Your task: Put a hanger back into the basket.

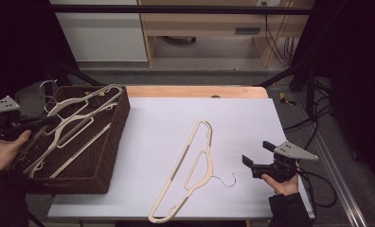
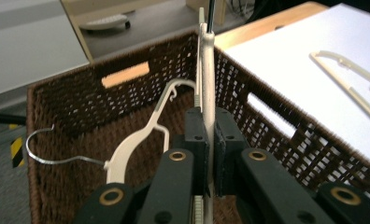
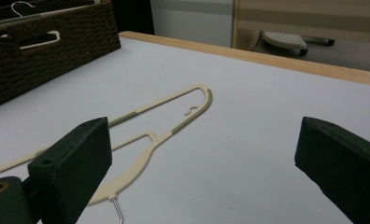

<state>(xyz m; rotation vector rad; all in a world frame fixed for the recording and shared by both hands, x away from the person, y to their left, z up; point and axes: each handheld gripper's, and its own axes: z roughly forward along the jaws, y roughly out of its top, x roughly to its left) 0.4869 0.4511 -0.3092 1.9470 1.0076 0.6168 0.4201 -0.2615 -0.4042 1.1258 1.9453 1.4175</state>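
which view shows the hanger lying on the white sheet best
The high view: the whole hanger on the sheet, hook included. The right gripper view shows most of it beyond the jaws; the left gripper view catches one end at the edge.

My two grippers are matte black. The left gripper [image 2: 210, 140] has flat links pinned with brass-ringed rivets and small dark screws set in its square pads. The right gripper [image 1: 256, 155] ends in blunt, blocky jaws. Each carries a grey three-cornered plate on top, dotted with small holes, and trails a black cable behind. My sleeves are black.
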